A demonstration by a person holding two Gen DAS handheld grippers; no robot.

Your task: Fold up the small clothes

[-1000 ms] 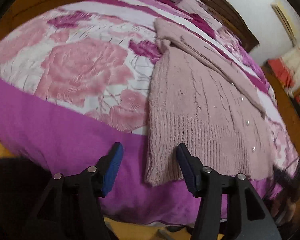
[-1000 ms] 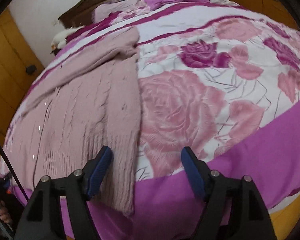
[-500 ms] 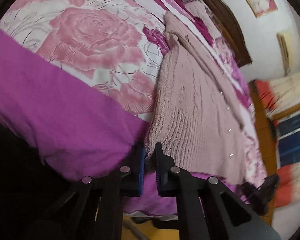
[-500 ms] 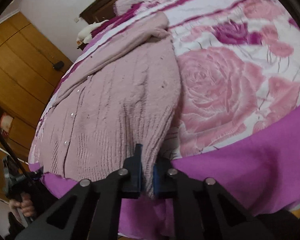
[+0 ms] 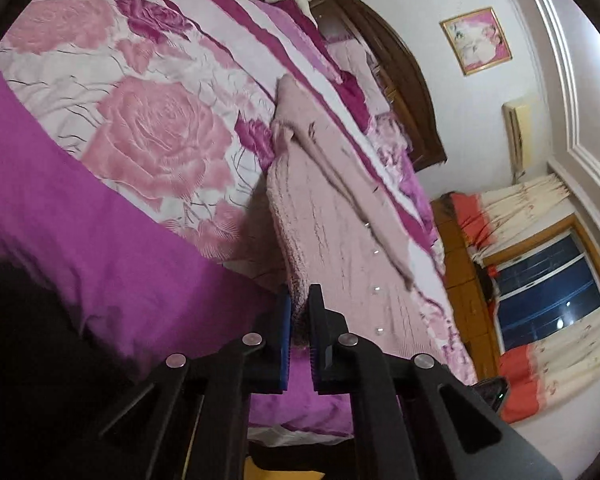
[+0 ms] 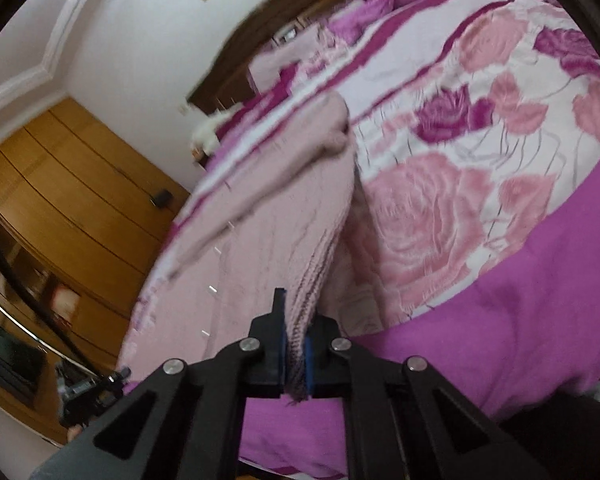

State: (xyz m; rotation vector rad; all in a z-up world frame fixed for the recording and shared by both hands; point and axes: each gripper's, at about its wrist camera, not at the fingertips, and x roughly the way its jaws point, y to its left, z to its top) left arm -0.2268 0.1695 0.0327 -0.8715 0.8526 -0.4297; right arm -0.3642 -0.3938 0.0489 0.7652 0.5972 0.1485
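Your left gripper (image 5: 299, 320) and right gripper (image 6: 295, 344), open a second ago, now each pinch a near hem corner of the pink cardigan (image 5: 340, 240); beyond, it lies buttoned on the floral bedspread (image 5: 140, 140), hem lifting; the fold can begin.

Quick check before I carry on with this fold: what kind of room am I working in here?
Almost certainly a home bedroom. The pink knit cardigan lies on a bed with a rose-print bedspread and a dark wooden headboard; a wooden wardrobe stands alongside, and a curtained window is behind.
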